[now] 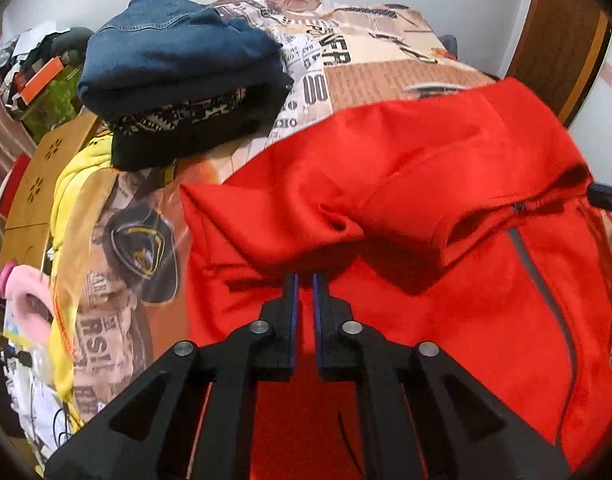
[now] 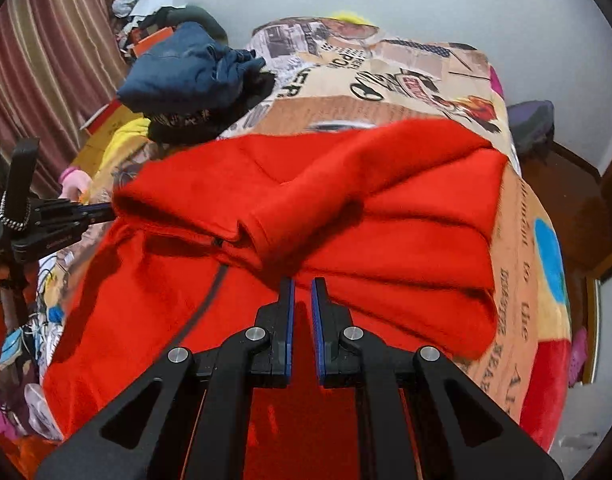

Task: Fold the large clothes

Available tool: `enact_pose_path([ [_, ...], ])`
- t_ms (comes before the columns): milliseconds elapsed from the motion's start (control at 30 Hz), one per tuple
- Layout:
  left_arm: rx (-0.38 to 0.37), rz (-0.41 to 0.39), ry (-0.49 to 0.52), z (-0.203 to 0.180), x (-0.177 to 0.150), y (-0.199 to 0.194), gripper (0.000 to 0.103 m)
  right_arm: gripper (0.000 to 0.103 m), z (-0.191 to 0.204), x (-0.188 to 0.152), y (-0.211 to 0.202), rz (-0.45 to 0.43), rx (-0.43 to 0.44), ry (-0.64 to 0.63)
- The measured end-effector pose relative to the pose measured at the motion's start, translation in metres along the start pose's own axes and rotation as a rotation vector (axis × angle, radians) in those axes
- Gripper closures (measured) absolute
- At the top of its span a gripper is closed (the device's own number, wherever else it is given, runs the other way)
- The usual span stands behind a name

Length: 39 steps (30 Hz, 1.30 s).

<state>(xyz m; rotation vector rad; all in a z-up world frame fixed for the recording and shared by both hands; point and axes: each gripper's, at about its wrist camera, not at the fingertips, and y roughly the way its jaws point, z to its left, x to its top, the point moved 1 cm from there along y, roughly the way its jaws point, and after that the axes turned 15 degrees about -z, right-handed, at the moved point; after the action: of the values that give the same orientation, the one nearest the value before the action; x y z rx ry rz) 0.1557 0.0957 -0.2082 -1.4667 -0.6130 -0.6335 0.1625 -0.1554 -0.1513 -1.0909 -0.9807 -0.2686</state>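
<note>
Both grippers, left [image 1: 305, 280] and right [image 2: 302, 286], are hovering nearly closed and empty over the red jacket [image 2: 386, 220], lying crosswise on the bed [image 2: 426, 80], sleeves folded ahead.

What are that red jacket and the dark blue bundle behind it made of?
The red jacket looks like soft fleece: matte and fuzzy, with rounded folds. The dark blue bundle looks like denim: visible contrast stitching along a seam, though the weave is too blurred to confirm.

A printed bedspread [image 1: 386, 76] is spread over the bed. A pile of dark folded clothes [image 1: 178, 76] is stacked near its far left corner. Striped curtains [image 2: 62, 52] are seen beyond, and a wooden door [image 1: 562, 40] at right.
</note>
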Motion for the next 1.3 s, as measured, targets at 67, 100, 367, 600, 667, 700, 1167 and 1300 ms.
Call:
enact_pose_path([
  [67,0.009,-0.011,0.006,-0.004,-0.001,-0.007,0.073,0.096,0.002,0.002,-0.009,-0.023,-0.019,-0.009],
  [100,0.015,-0.025,0.005,-0.006,0.0,-0.011,0.056,0.096,0.003,0.005,-0.012,-0.035,-0.02,-0.007],
  [367,-0.053,-0.091,-0.034,-0.026,0.009,-0.031,0.042,0.06,0.019,0.014,-0.011,-0.057,0.028,-0.006],
  [600,-0.097,-0.047,-0.044,-0.047,0.004,-0.003,0.042,0.059,0.029,0.009,0.023,-0.01,-0.02,-0.05],
  [667,-0.103,-0.041,-0.075,-0.046,0.006,0.006,0.042,0.059,0.024,0.012,0.03,-0.004,-0.03,-0.027],
  [700,-0.103,-0.043,-0.096,-0.044,0.007,0.011,0.045,0.059,0.022,0.014,0.033,-0.003,-0.04,-0.021],
  [1167,-0.084,-0.181,-0.156,-0.029,0.039,-0.002,0.098,0.096,0.022,0.036,-0.004,-0.159,0.026,0.037],
  [1300,-0.103,-0.254,-0.108,-0.033,0.048,-0.034,0.098,0.096,0.026,0.037,-0.024,-0.176,0.053,0.047],
])
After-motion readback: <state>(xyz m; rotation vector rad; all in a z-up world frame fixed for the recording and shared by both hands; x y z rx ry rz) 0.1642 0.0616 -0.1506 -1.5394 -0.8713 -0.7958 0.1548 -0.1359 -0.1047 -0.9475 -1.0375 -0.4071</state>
